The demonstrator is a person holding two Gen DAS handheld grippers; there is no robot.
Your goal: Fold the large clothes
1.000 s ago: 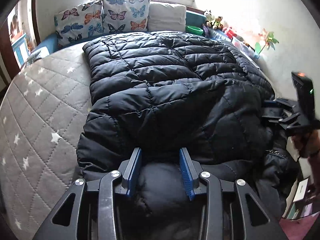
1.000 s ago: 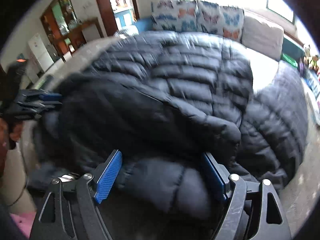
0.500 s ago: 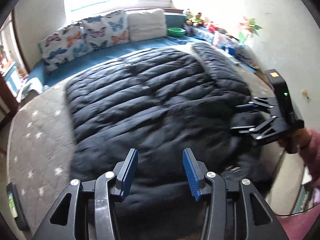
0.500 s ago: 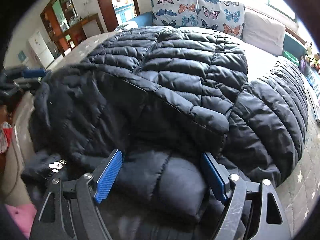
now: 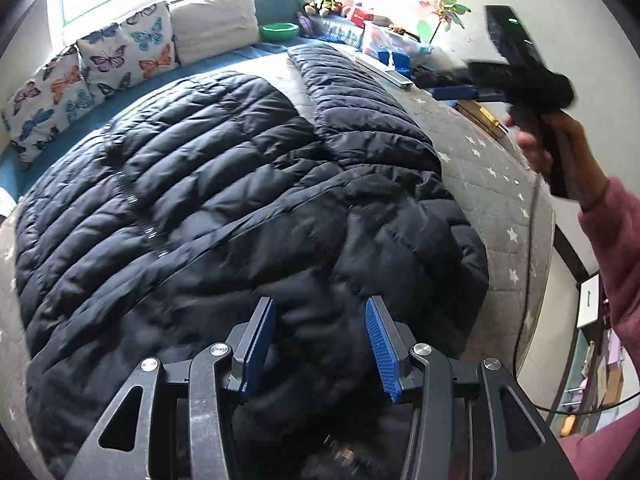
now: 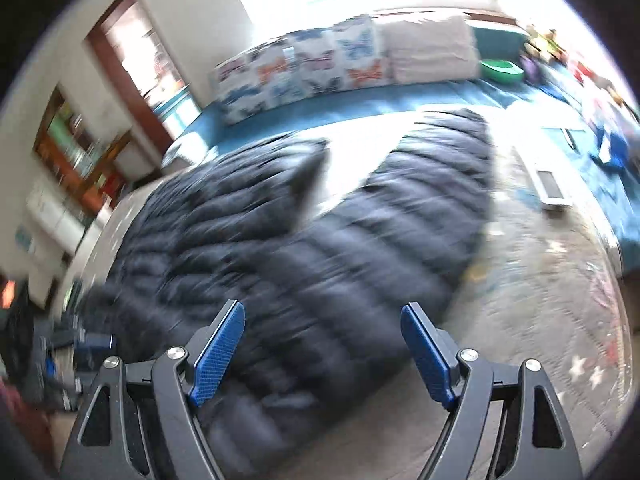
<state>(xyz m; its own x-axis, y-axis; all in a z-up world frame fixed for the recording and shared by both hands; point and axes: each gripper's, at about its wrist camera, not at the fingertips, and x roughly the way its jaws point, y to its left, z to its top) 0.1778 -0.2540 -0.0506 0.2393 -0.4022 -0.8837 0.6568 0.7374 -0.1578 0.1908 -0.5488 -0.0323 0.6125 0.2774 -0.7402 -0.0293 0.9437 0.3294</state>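
Observation:
A large black quilted puffer coat [image 5: 224, 208] lies spread over the grey star-print bed cover [image 5: 496, 184], one sleeve [image 5: 352, 92] reaching toward the far right. My left gripper [image 5: 320, 344] is open and empty, just above the coat's near end. My right gripper [image 6: 324, 352] is open and empty, raised over the coat [image 6: 304, 256]; its view is blurred. In the left wrist view the right gripper [image 5: 460, 80] shows at the upper right, held in a hand above the bed's right side.
Butterfly pillows [image 5: 100, 76] and a white pillow [image 5: 216, 24] line the far side. A green bowl [image 5: 280, 31], toys and boxes [image 5: 384, 40] crowd the far right shelf. A flat white device [image 6: 552, 188] lies on the bed. A doorway [image 6: 140, 64] is at left.
Both grippers have let go of the coat and lifted away. The right gripper has swung up and to the right. The coat now lies flatter, with the sleeve stretched out.

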